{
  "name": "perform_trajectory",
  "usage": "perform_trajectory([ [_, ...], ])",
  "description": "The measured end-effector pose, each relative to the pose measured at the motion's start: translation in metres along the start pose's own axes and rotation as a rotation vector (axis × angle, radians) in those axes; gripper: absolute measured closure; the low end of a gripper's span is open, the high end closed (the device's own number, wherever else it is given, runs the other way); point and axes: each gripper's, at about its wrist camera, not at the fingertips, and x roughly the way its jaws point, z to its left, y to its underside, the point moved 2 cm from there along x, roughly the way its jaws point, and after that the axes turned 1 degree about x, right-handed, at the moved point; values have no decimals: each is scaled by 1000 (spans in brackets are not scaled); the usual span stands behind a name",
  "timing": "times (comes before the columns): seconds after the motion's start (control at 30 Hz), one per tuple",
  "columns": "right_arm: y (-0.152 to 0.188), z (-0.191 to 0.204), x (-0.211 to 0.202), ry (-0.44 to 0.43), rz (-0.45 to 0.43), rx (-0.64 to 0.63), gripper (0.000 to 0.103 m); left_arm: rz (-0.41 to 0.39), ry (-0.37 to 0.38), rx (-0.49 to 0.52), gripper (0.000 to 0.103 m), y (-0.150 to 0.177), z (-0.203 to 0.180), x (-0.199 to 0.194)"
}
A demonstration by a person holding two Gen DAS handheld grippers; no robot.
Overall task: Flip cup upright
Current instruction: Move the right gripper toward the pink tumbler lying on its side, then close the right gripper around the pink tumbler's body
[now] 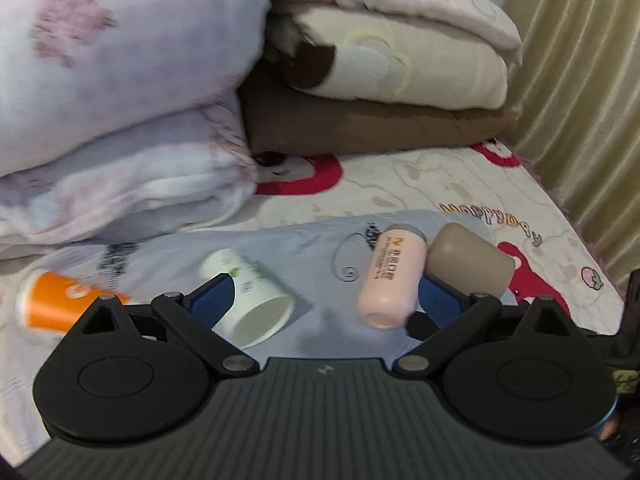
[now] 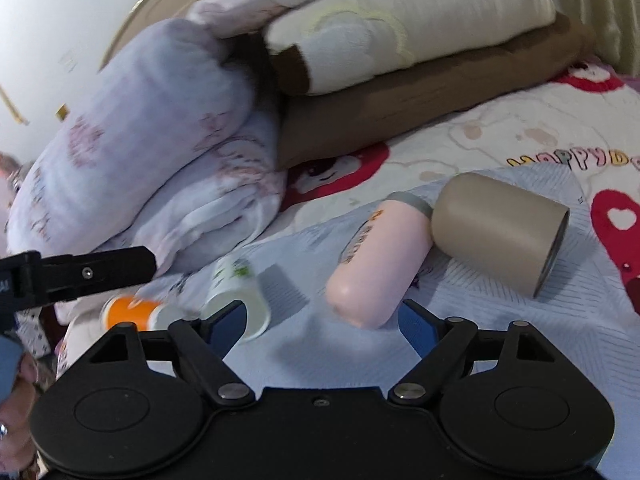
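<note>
Four cups lie on their sides on a pale blue cloth (image 1: 320, 256) on the bed. An orange paper cup (image 1: 56, 300) is at the left, a white paper cup (image 1: 252, 300) next to it, a pink tumbler (image 1: 390, 280) and a taupe cup (image 1: 468, 264) at the right. They also show in the right wrist view: orange cup (image 2: 132, 310), white cup (image 2: 236, 296), pink tumbler (image 2: 380, 260), taupe cup (image 2: 500, 232). My left gripper (image 1: 324, 304) is open, above the cloth between the white cup and the tumbler. My right gripper (image 2: 324, 320) is open and empty over the same gap. The left gripper's finger (image 2: 92, 272) shows at the left.
Folded quilts and pillows (image 1: 120, 100) are stacked at the back of the bed, with a brown blanket (image 1: 360, 128) beneath them. A curtain (image 1: 580, 80) hangs at the right. The bed sheet (image 1: 460, 184) has red cartoon prints.
</note>
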Motion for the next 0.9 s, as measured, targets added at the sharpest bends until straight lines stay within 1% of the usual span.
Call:
perform_trajectory([
  [0.13,-8,-16,22,20,17,64,16,69,53,15,4,-10,-14,40],
  [0.27,-12,-25,36,19,32,79,16,108,87,42,10,-19,-27,73],
  [0.4,-6,-33,48,-13,41,93,16,147,96,50,15,-21,-33,97],
  [0.47,-4,-39,54,-34,37,125,16,169,96,54,23,-20,-34,110],
  [0.5,-3,-42,58,-49,32,147,16,188,106,52,25,-20,-34,117],
  [0.53,-2,-45,60,-63,26,168,16,200,117,48,30,-19,-33,121],
  [0.57,-2,-48,63,-86,26,187,16,216,139,41,33,-19,-31,127],
  [0.6,-1,-51,66,-113,35,203,17,235,162,35,35,-19,-30,131],
  [0.67,-1,-55,70,-122,45,210,17,276,225,-3,37,-19,-24,141],
  [0.7,-1,-56,72,-126,54,206,17,287,235,-15,39,-18,-22,144],
  [0.77,-1,-58,74,-126,71,201,17,302,224,-18,45,-14,-19,152],
  [0.8,-1,-58,75,-131,70,194,17,306,231,-26,46,-11,-18,154],
  [0.87,-2,-56,74,-140,80,178,19,316,284,-84,53,-4,-13,157],
  [0.9,0,-56,74,-145,85,171,23,317,299,-108,53,0,-12,157],
])
